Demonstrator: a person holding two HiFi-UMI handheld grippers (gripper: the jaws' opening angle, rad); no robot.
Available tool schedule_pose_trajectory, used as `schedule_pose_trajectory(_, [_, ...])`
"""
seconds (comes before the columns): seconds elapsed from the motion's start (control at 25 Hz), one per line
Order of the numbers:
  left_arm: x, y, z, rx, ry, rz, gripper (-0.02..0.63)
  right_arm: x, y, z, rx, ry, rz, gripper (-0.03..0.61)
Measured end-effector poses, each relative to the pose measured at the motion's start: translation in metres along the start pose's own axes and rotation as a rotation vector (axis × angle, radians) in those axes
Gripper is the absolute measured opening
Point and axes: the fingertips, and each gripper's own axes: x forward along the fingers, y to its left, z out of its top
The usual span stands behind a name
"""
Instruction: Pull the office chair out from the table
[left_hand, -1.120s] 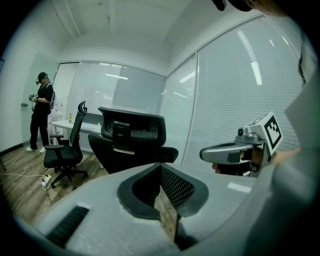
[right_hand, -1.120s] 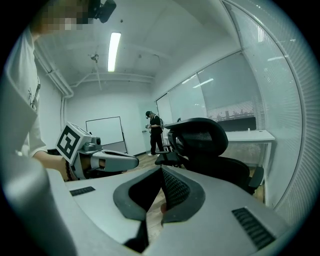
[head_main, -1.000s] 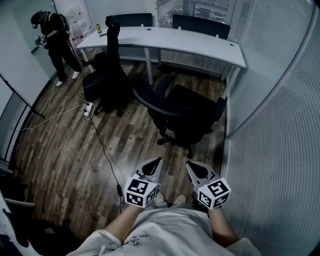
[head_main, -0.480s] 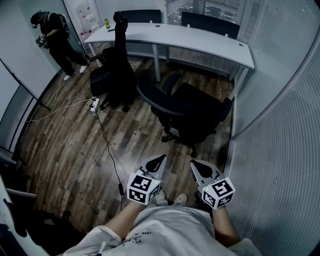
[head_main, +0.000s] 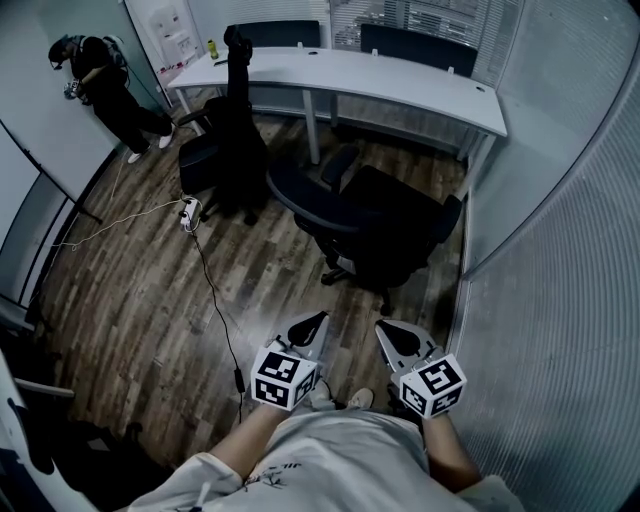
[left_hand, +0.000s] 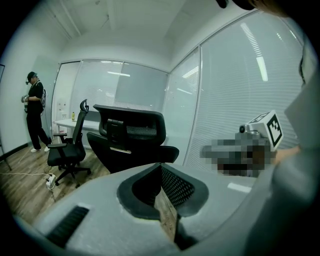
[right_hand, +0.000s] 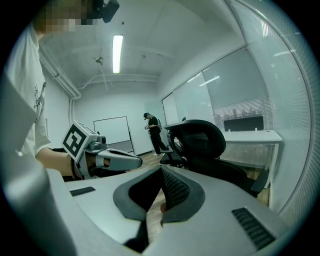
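Dark wood planks of the floor (head_main: 140, 300) fill most of the head view, with ribbed glass walls closing the right side. A long white table (head_main: 400, 85) runs along the far end. Between it and the person stands a black office chair (head_main: 385, 235), near the table's right end, with its backrest toward the person. A second, taller chair (head_main: 230, 130) stands by the table's left part, and another person (head_main: 105, 85) is in the far left corner. A thin cable (head_main: 215, 310) trails over the floor to the left of the near chair.

The near chair looks like the one to pull, and both claws are well apart from it. Doing this well probably means stepping in, opening a claw, taking the top of the backrest or an armrest, and rolling the chair straight back, clear of the cable.

The left gripper (head_main: 316, 322) and right gripper (head_main: 384, 330) hang low before the body, side by side. Each has its jaws closed together with nothing between them.
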Motion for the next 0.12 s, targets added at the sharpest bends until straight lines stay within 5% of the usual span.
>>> schedule_pose_trajectory(0.12, [0.0009,-0.0022,-0.0013,-0.002,0.004,0.0,0.011,-0.0023,-0.0031,-0.0017,-0.001,0.004,-0.003,0.006])
